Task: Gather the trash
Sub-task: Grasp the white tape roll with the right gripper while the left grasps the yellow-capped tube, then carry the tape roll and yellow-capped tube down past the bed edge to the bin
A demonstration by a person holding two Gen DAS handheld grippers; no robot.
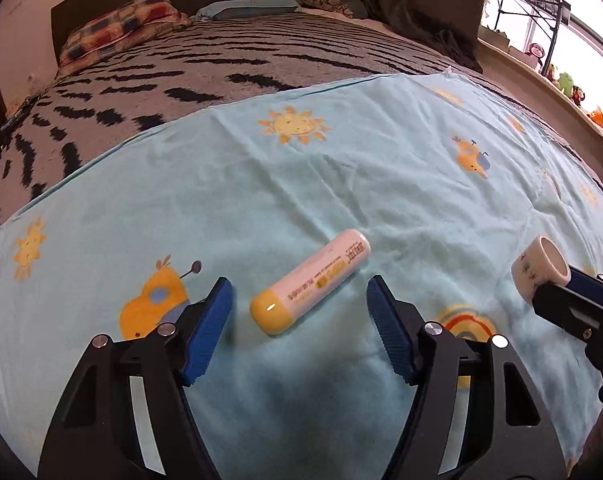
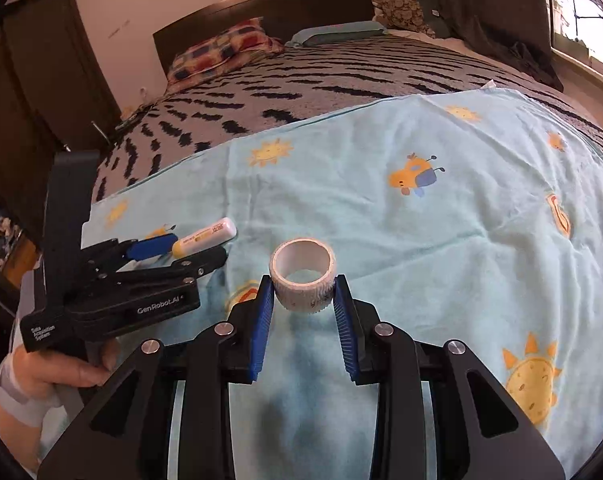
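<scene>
The right tongs [image 2: 302,286] pinch a roll of tape [image 2: 302,276] just above the blue blanket [image 2: 421,220] on the bed. The left tongs [image 1: 299,300] stand spread around a yellow-capped tube [image 1: 311,280] lying slantwise. I'd lower them squarely across its middle before squeezing, or it may roll away.
</scene>
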